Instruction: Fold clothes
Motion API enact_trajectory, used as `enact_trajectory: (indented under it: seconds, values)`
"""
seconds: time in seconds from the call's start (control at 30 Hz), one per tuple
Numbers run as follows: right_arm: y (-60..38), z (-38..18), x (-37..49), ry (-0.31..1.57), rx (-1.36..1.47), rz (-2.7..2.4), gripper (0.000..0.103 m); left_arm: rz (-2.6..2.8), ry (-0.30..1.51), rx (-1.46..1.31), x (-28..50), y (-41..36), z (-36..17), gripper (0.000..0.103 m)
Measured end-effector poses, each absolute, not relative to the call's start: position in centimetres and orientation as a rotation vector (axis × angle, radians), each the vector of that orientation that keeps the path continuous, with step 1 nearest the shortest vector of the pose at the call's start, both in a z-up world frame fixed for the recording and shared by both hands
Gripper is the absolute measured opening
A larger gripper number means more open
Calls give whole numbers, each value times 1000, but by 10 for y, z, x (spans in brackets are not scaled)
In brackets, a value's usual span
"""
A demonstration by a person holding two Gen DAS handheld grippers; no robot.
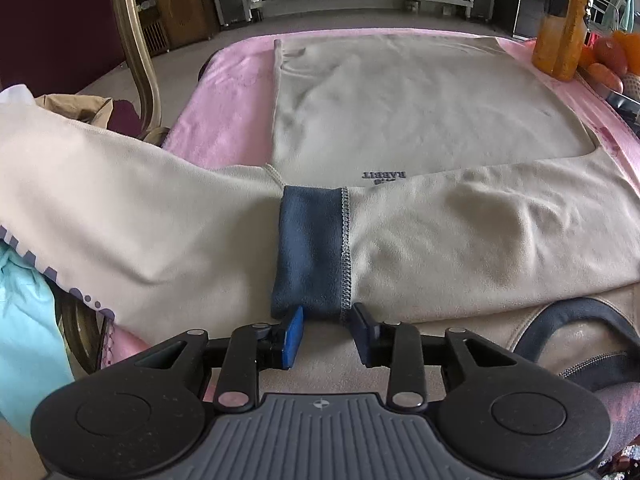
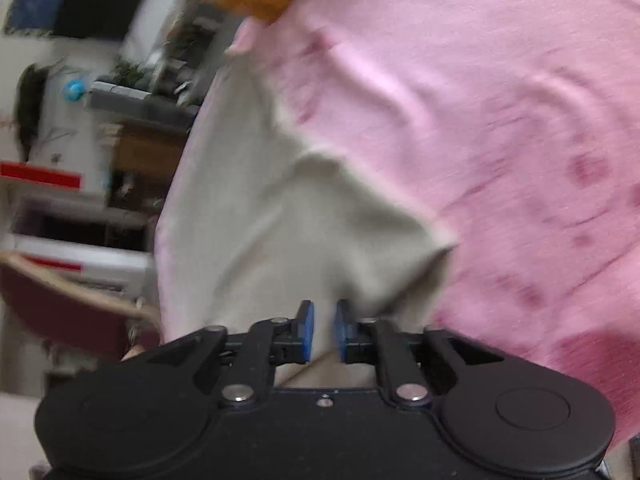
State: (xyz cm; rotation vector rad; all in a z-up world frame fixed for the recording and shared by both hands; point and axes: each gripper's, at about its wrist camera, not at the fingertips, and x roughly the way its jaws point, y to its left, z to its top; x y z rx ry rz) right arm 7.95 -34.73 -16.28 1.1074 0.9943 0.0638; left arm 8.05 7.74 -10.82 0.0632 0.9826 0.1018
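A beige sweatshirt (image 1: 420, 96) lies flat on the pink blanket (image 1: 224, 92), with dark lettering near its fold. One sleeve (image 1: 480, 232) is folded across the near side and ends in a blue cuff (image 1: 310, 248). My left gripper (image 1: 326, 320) is open, and its fingertips flank the cuff's near edge. In the blurred right wrist view, a beige part of the garment (image 2: 256, 216) is bunched toward my right gripper (image 2: 324, 320), which is shut on the cloth. A dark collar band (image 1: 580, 320) shows at the near right.
An orange bottle (image 1: 564, 20) and orange fruit (image 1: 608, 60) stand at the blanket's far right corner. A curved wooden chair back (image 1: 136, 48) rises on the left. Another beige garment with print (image 1: 80, 200) and a turquoise cloth (image 1: 24, 320) hang at the left edge. Shelving lines the far wall.
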Motion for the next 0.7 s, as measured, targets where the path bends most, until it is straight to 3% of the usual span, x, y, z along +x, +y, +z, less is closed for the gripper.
enact_trajectory:
  seconds: [0.13, 0.37, 0.47, 0.7]
  values:
    - [-393, -165, 36, 900, 1276, -126, 0, 106, 986, 59, 79, 78, -108, 35]
    - [-389, -136, 21, 796, 1092, -216, 7, 108, 973, 44, 74, 80, -104, 32]
    - [-365, -132, 34, 814, 1039, -68, 9, 111, 917, -1, 64, 85, -92, 29]
    - [-317, -137, 50, 986, 946, 238, 12, -14, 972, -34, 52, 67, -101, 26]
